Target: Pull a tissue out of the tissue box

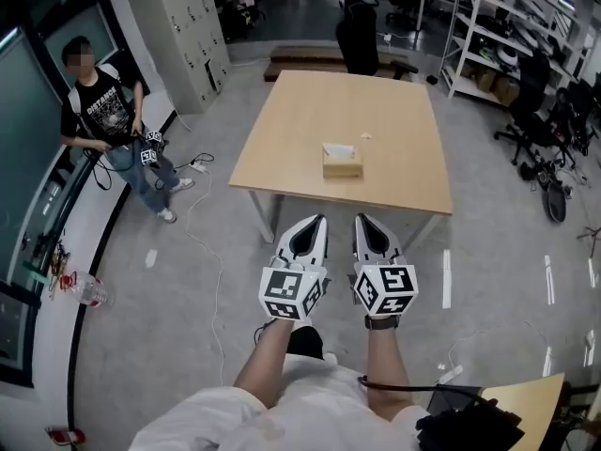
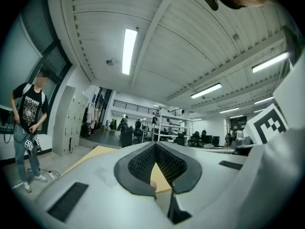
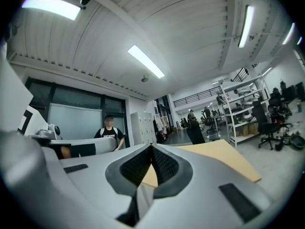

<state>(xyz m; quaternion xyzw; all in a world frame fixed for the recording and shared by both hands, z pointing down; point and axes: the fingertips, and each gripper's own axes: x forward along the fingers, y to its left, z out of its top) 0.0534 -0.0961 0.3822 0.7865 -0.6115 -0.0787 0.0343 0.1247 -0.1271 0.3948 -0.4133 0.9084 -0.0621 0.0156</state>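
Note:
A tan tissue box with a white tissue poking from its top stands near the middle of the wooden table. My two grippers are held side by side in front of my body, pointing level at the table and short of its near edge. The left gripper is shut with nothing in it. The right gripper is also shut and empty. In the left gripper view the jaws meet at a point, with the table top showing beyond. The right gripper view shows the same closed tips.
A person stands at the left by the glass wall, holding other grippers. Grey lockers are behind them. A black chair stands at the table's far end, with shelves and office chairs at the right. Cables run across the floor.

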